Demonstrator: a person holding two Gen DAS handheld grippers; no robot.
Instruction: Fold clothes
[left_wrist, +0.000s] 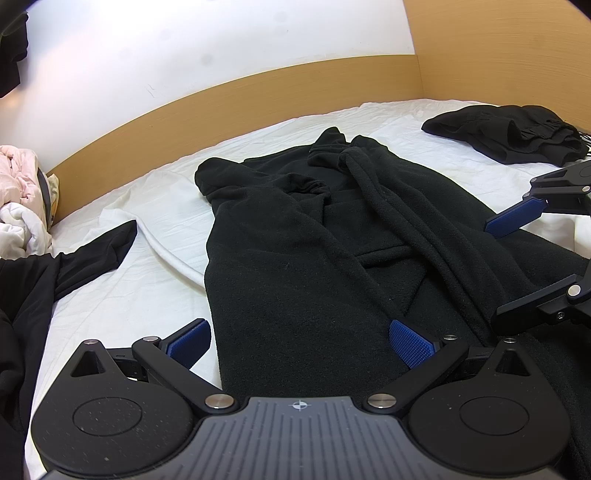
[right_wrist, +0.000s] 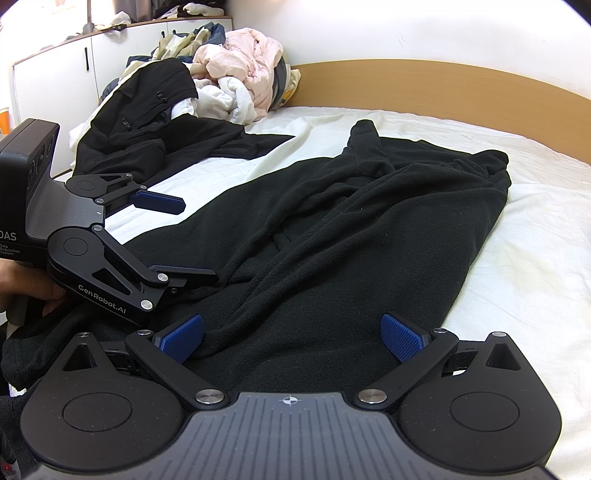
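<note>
A black fleece garment (left_wrist: 295, 240) lies spread lengthwise on the white bed sheet (left_wrist: 129, 295), its sleeves folded in across the body. My left gripper (left_wrist: 299, 343) is open at the garment's near hem: one blue pad over the sheet, the other over the fleece, nothing held. In the right wrist view the same garment (right_wrist: 369, 229) stretches away from my right gripper (right_wrist: 291, 338), which is open just above the fleece. Each gripper shows in the other's view, the right gripper (left_wrist: 493, 271) at the garment's right edge and the left gripper (right_wrist: 199, 240) at its left edge.
A folded black pile (left_wrist: 509, 133) sits at the far right corner of the bed. A black suit jacket (right_wrist: 147, 110) and a heap of pink and white clothes (right_wrist: 236, 70) lie to the left. A wooden headboard (left_wrist: 258, 92) borders the bed. A hand (right_wrist: 22, 284) holds the left gripper.
</note>
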